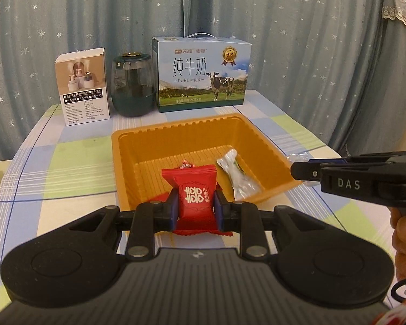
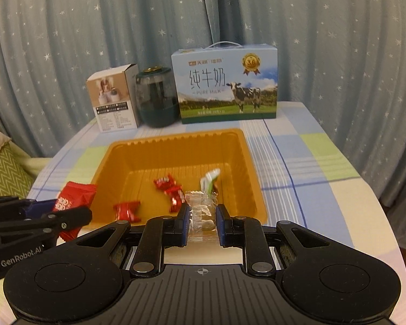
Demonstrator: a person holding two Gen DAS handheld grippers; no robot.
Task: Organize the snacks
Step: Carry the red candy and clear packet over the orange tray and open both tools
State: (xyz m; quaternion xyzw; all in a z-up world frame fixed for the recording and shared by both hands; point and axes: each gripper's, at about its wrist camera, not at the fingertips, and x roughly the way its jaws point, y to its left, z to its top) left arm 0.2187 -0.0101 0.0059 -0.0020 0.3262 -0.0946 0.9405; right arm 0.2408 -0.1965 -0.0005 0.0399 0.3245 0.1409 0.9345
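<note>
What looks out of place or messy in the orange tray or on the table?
Nothing stands out. The orange tray sits flat with a few wrapped candies lying loose inside; each claw holds one wrapped snack, the red packet and the clear packet. Nothing is spilled or torn.
</note>
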